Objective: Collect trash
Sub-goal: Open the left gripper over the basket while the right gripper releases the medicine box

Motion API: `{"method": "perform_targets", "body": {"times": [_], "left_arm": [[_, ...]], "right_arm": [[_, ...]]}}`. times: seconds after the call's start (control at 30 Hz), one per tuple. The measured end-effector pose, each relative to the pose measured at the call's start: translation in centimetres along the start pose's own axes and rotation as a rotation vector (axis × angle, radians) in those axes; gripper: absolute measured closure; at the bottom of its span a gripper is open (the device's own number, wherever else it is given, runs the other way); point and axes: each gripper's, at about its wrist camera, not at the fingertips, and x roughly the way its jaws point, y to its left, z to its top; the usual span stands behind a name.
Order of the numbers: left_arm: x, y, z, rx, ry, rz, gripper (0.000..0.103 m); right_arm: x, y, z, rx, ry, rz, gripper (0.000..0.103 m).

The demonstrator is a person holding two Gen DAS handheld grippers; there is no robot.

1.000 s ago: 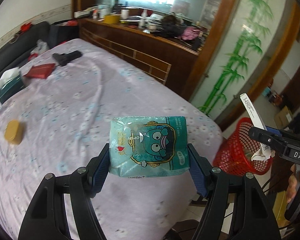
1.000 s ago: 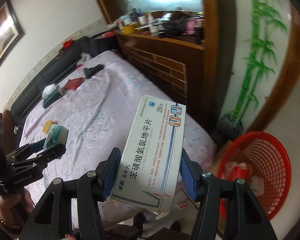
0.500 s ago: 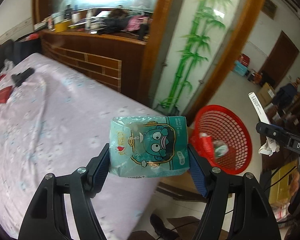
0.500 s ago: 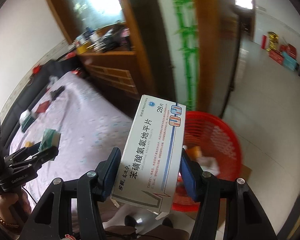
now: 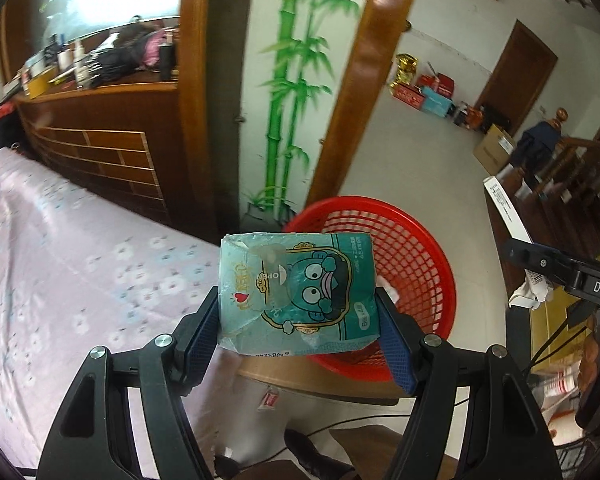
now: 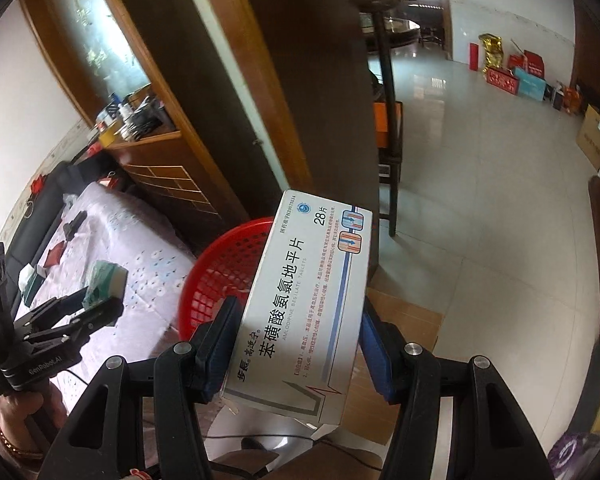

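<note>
My left gripper (image 5: 298,322) is shut on a teal tissue pack (image 5: 296,292) with a cartoon face, held in the air in front of the red mesh basket (image 5: 416,248) on the floor. My right gripper (image 6: 294,344) is shut on a white medicine box (image 6: 304,300) with blue print, held over the near side of the same basket (image 6: 216,272). The left gripper and its pack (image 6: 102,284) show at the left of the right wrist view. The right gripper's box edge (image 5: 504,208) shows at the right of the left wrist view.
The bed with a lilac floral sheet (image 5: 60,260) lies to the left, its corner beside the basket. A wooden cabinet (image 5: 100,148) and a bamboo-painted panel (image 5: 288,92) stand behind. A cardboard sheet (image 6: 404,316) lies under the basket. Boxes (image 6: 516,76) line the far wall.
Both grippers have swung right, away from the bed and toward the red basket, which now sits closer and more central. Both still hold their items.
</note>
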Motion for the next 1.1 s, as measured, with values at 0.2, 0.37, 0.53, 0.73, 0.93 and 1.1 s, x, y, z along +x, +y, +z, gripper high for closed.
{"method": "perform_targets", "body": {"times": [0.2, 0.37, 0.53, 0.73, 0.93, 1.1], "left_arm": [[2.8, -2.2, 1.2, 0.035, 0.037, -0.010, 0.032], [4.2, -2.7, 1.8, 0.040, 0.057, -0.007, 0.032], [4.8, -2.7, 1.9, 0.039, 0.070, -0.004, 0.032], [5.5, -2.6, 1.7, 0.033, 0.089, 0.003, 0.031], [5.7, -2.1, 1.3, 0.014, 0.094, 0.002, 0.006], [4.8, -1.1, 0.8, -0.006, 0.084, 0.023, 0.005]], "right_arm": [[0.4, -0.9, 0.3, 0.008, 0.008, 0.013, 0.042], [0.9, -1.2, 0.4, 0.008, 0.014, 0.026, 0.042], [1.1, -1.4, 0.7, -0.001, 0.018, 0.036, 0.041], [1.5, -1.4, 1.0, 0.015, 0.014, 0.063, 0.040], [1.9, -1.0, 1.8, 0.036, 0.011, 0.092, 0.026], [1.8, -0.4, 1.9, 0.029, -0.001, 0.090, 0.023]]}}
